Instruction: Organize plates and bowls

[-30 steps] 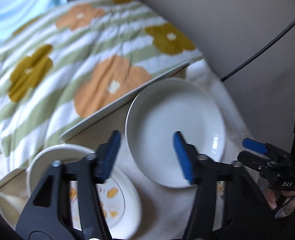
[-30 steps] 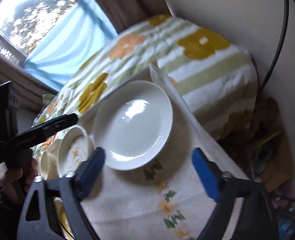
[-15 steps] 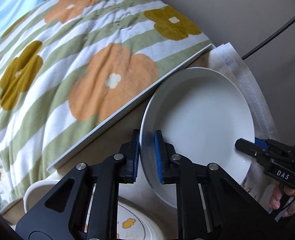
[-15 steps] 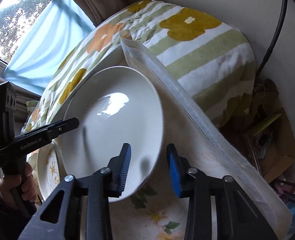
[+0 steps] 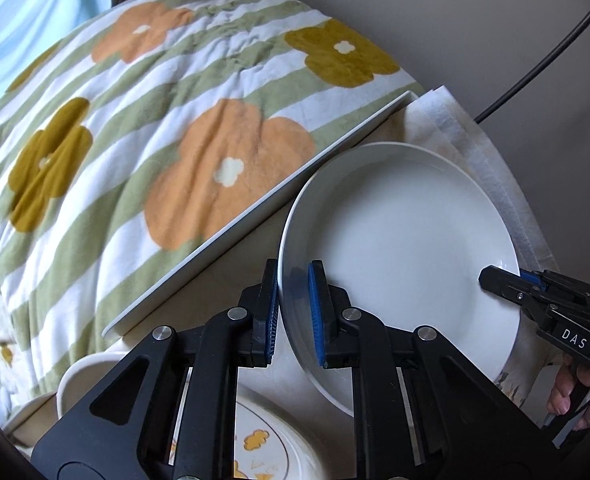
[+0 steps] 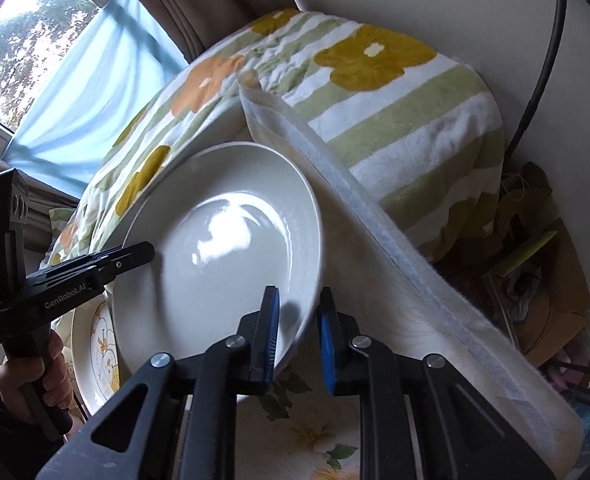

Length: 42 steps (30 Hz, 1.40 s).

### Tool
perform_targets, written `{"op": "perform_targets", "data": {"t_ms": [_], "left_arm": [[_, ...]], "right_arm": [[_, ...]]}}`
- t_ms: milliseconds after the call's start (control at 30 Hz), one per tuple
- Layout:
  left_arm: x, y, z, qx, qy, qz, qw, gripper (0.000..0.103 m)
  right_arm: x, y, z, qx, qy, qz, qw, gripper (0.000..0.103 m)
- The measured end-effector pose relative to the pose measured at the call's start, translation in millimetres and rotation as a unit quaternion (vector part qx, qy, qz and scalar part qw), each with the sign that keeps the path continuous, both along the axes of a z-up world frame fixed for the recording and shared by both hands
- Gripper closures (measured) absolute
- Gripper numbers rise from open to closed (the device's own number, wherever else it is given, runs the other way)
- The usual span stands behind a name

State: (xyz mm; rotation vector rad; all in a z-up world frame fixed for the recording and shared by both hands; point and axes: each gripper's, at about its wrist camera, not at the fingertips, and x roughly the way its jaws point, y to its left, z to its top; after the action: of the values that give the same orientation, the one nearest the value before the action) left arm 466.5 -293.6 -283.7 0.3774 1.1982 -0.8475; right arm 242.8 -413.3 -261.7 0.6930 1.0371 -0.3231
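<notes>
Left wrist view: a plain white glazed ceramic plate (image 5: 407,248) with a shallow well and raised rim sits at the far right of a cloth-covered table (image 5: 231,256), just beside a white tray edge (image 5: 255,216) and a green-striped quilt with orange and mustard flowers (image 5: 143,128). The left gripper (image 5: 293,312) is clamped narrow on the plate's left rim, one blue pad (image 5: 317,312) inside the well, the other under the lip. The right gripper (image 5: 507,280) reaches in at the plate's opposite rim, held by a person's hand (image 5: 575,396).

Right wrist view: the right gripper (image 6: 297,336) has its jaws closing, down to a narrow gap, on the near right rim of the same plate (image 6: 223,248), with the rim between the pads; contact appears made. The left gripper (image 6: 135,254) shows at the plate's left edge. A window's reflection gleams in the plate's well.

The plate looks stiff, fairly heavy and breakable, and its glossy glaze is likely slippery, so a rim grip at two opposite points seems the sound choice; a one-sided pinch could let it tilt or slide out. A cream plate with orange flower print (image 5: 263,448) lies near left of it, with a white bowl (image 5: 79,376) beyond; that flowered plate (image 6: 99,344) looks a probable stacking spot.
</notes>
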Motion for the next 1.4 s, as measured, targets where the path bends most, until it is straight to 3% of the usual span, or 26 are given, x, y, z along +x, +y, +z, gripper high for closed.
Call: {"op": "perform_targets", "data": {"t_ms": [233,467,633,800,1000,1200,1400], "left_arm": [[-21.8,16.0,37.0,-0.023,-0.021,0.027,0.9991,0.091],[-64.4,58.4,95.0,-0.047,-0.057,0.097,0.9925,0.091],[-107.3,105.0,125.1,-0.055,-0.073,0.167,0.9818,0.091],[-162.9,163.0,142.2,-0.052,-0.092,0.248,0.9631,0.091],[-224.4,233.7,136.1,-0.038,-0.083,0.329,0.94,0.091],[-275.2,300.4,106.6,-0.033,-0.056,0.386,0.9201,0.091],[-288.2,343.3,57.7,-0.031,-0.022,0.408,0.912,0.091]], "right_arm": [[-11.0,-0.5,25.0,-0.014,-0.026,0.018,0.999,0.086],[-24.2,8.3,83.4,-0.031,-0.07,0.093,0.993,0.086],[-37.2,29.6,115.9,-0.029,-0.1,0.166,0.981,0.086],[-48.2,64.9,134.4,-0.022,-0.121,0.251,0.96,0.086],[-55.1,117.5,129.1,-0.003,-0.116,0.332,0.936,0.086],[-62.1,173.1,104.8,0.014,-0.09,0.394,0.915,0.086],[-65.3,216.0,62.6,0.015,-0.048,0.422,0.905,0.086]]}}
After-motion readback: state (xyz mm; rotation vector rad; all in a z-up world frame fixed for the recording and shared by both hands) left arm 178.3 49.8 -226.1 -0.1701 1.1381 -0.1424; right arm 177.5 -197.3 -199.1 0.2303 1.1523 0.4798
